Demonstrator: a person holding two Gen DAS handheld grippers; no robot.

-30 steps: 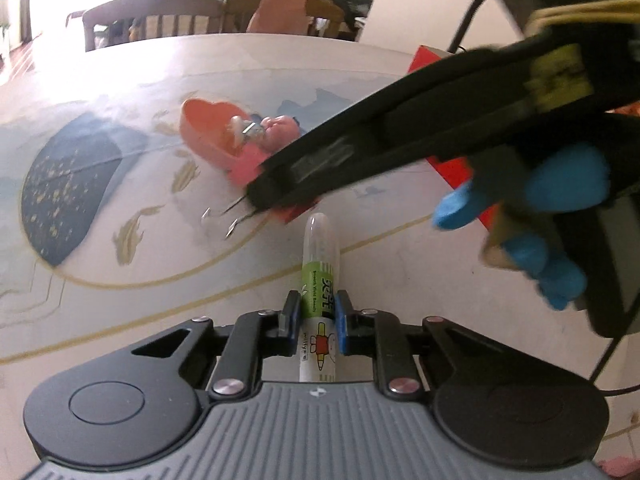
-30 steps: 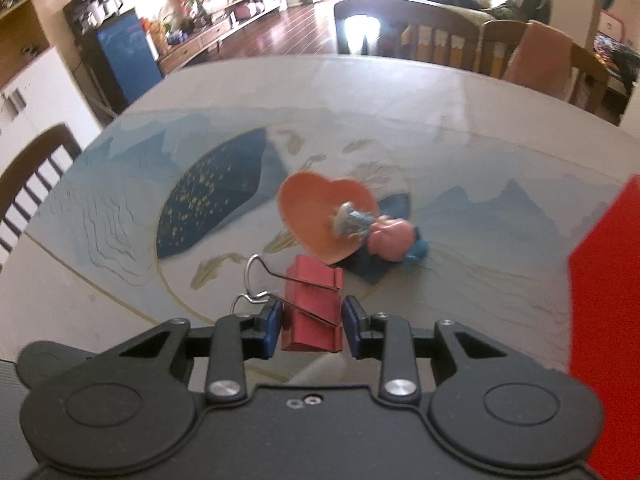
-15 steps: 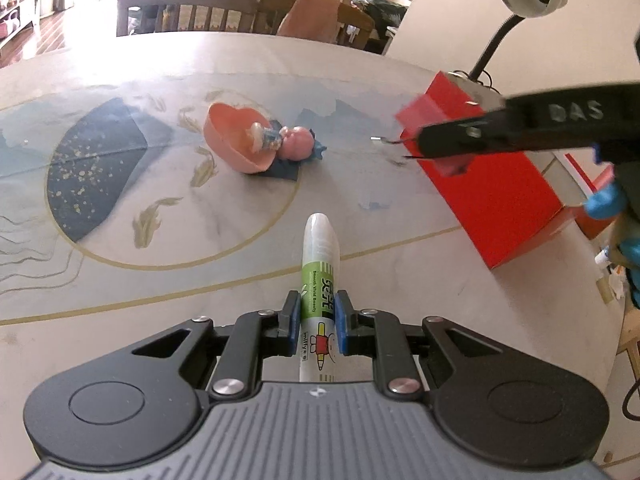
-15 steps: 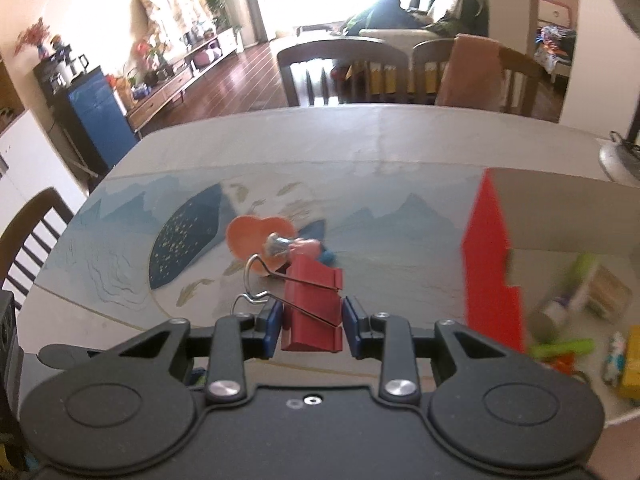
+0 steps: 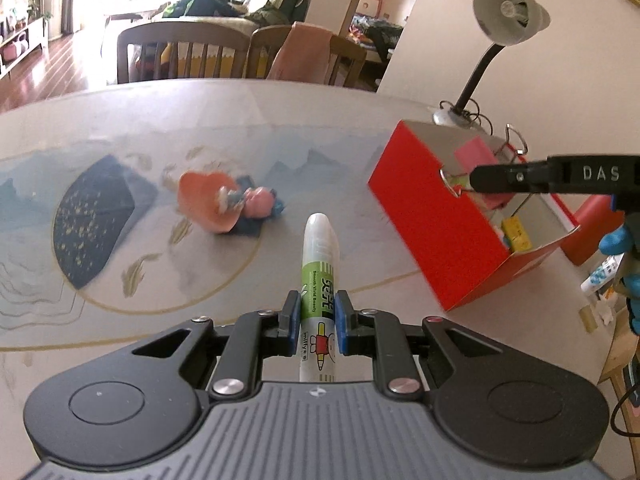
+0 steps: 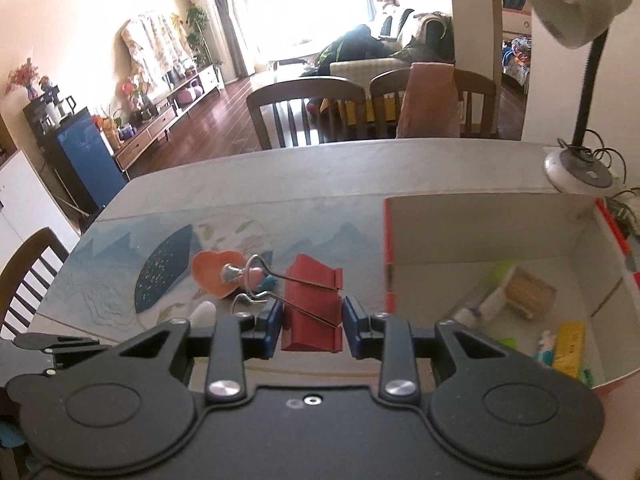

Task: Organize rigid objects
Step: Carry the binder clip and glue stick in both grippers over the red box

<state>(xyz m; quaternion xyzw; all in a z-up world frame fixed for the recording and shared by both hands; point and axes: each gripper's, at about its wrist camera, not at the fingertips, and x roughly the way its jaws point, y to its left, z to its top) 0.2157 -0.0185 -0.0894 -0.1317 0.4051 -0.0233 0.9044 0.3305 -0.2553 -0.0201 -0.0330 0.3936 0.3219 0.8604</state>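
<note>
My left gripper (image 5: 317,322) is shut on a white glue stick with a green label (image 5: 320,276), held above the table. My right gripper (image 6: 310,322) is shut on a red binder clip (image 6: 313,306) with wire handles, held high beside the left wall of the open red box (image 6: 472,228). In the left wrist view the right gripper's finger (image 5: 516,178) reaches over the red box (image 5: 432,220) with the pink-looking clip (image 5: 476,156). An orange heart-shaped dish with a small pink figure (image 5: 216,204) lies on the table mat.
The box holds several items: a yellow packet (image 6: 568,344), a wooden block (image 6: 528,290), a small bottle (image 6: 480,308). A desk lamp (image 6: 576,28) stands behind the box. Wooden chairs (image 6: 308,112) line the table's far edge.
My right gripper has lifted the red clip away from the heart dish and carried it right, to the red box. My left gripper keeps the glue stick and has risen slightly.
</note>
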